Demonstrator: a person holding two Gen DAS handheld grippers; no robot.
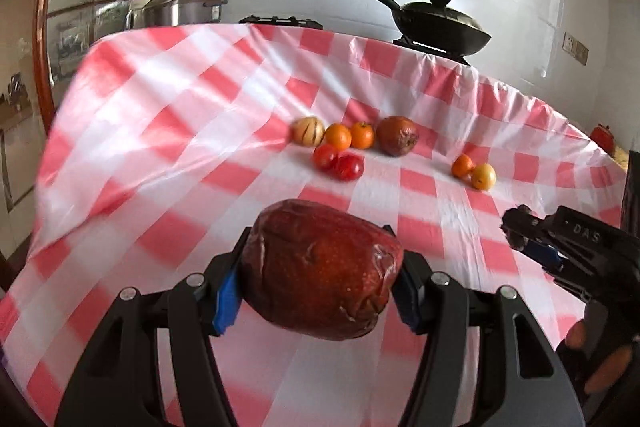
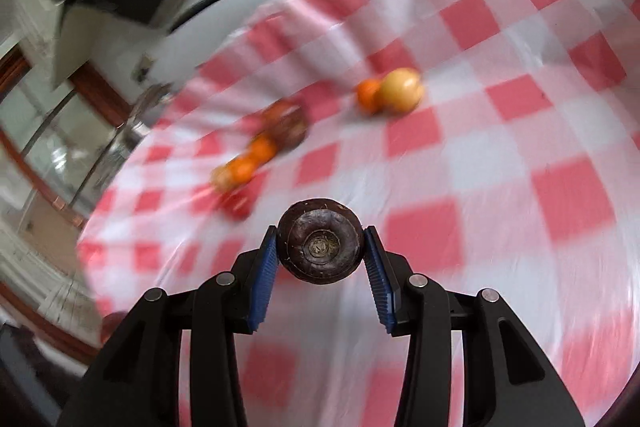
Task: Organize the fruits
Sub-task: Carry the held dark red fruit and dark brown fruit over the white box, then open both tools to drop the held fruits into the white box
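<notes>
My left gripper is shut on a large wrinkled dark red apple and holds it above the checked cloth. My right gripper is shut on a small dark purple round fruit; it also shows at the right edge of the left wrist view. On the cloth lies a group: a striped yellow fruit, two oranges, a brown wrinkled fruit and two red tomatoes. Apart to the right lie a small orange and a yellow fruit.
The red-and-white checked tablecloth covers the table. Behind it stand a black lidded pan on a stove and a steel cooker. A red object sits past the cloth's right edge. The right wrist view is motion-blurred.
</notes>
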